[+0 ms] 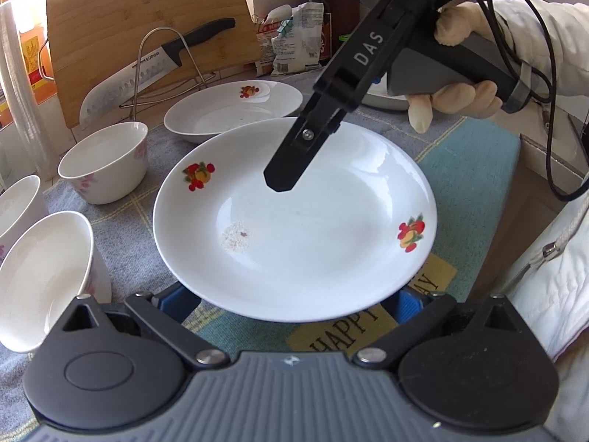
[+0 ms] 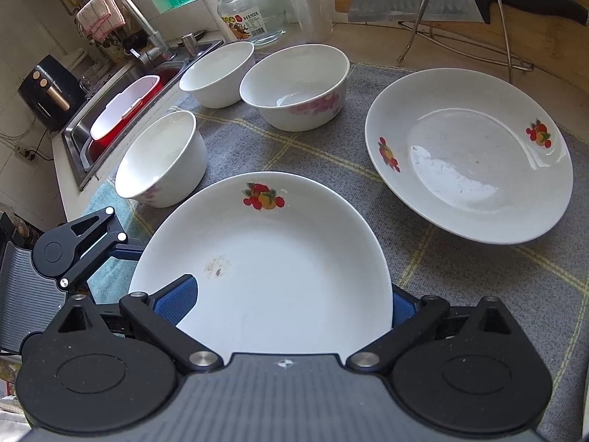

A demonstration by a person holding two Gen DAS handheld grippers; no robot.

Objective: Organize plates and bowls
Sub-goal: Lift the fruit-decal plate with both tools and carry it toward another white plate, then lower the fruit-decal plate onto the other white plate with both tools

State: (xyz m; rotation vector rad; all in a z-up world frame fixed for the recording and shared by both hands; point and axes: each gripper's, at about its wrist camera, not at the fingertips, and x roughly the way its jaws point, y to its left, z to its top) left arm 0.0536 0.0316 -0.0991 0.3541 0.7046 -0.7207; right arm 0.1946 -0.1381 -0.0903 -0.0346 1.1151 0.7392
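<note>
A white plate with fruit prints is held above the grey mat. My right gripper is shut on its rim, one blue pad on top of the plate; in the left wrist view its black finger lies over the plate's far side. My left gripper is open, its blue pads under the plate's near edge on either side. A second fruit plate rests on the mat. Three white bowls stand at the left.
A wooden cutting board leans behind a wire rack that carries a knife. A sink lies left of the mat. A glass jar, bottles and packets stand at the back.
</note>
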